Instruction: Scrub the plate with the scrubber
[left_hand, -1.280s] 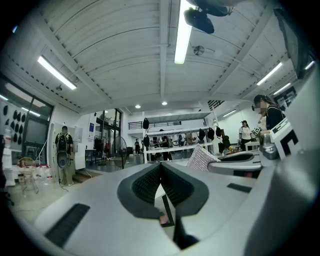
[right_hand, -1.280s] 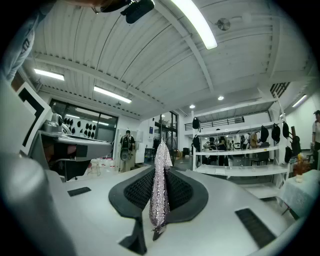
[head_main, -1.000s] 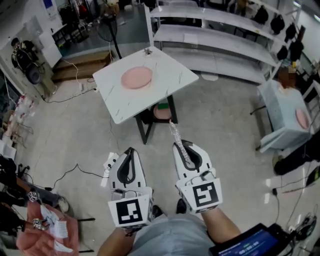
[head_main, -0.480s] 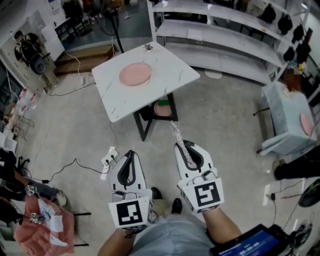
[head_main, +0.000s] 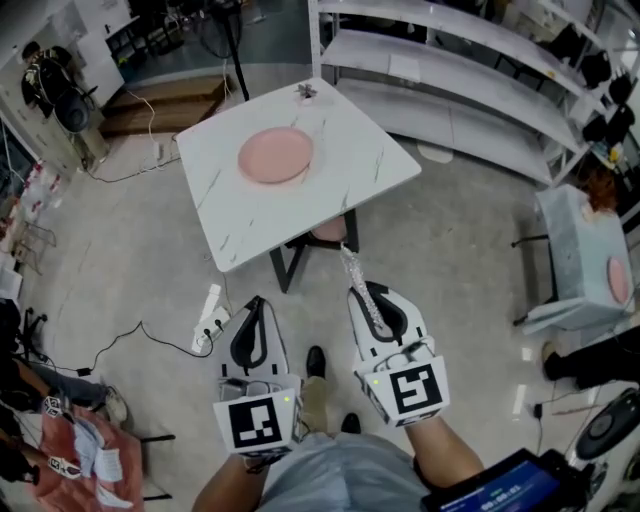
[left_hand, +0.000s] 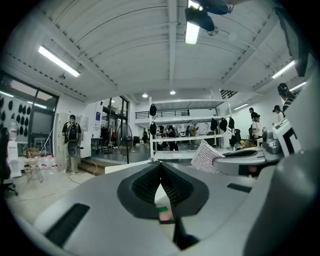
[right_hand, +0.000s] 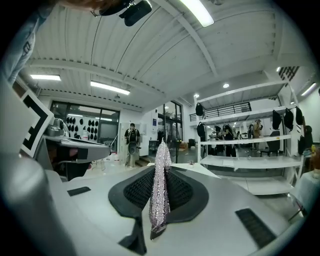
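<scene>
The round pink plate (head_main: 275, 155) lies flat on the white marble tabletop (head_main: 330, 170), on the far left part of it. Nothing sits on the plate. A small dark thing (head_main: 307, 91) stands at the far corner of the tabletop; it is too small to tell what it is.

The 2 grippers are held low, close to the person's body, over the grey floor (head_main: 450, 250). Both are well apart from the tabletop and the plate. They sit side by side and point toward the tabletop.

The right gripper (head_main: 356, 296) (right_hand: 162, 169) is closed on the shiny silver mesh scrubber (head_main: 352, 272) (right_hand: 160, 190). The scrubber is a long thin strip squeezed flat between the 2 black ribbed pads. Its pointed end sticks out past the tips of the jaws, toward the tabletop.

The left gripper (head_main: 257, 304) (left_hand: 161, 167) is closed too. Its 2 jaw tips touch each other, and it holds nothing.

A white power strip (head_main: 208, 310) lies on the floor near the left gripper, with a black cord running off to the left. Long white shelves (head_main: 450, 75) stand behind the tabletop. Far to the right there is a second white table (head_main: 570, 250) with another pink plate (head_main: 613, 281) on it.
</scene>
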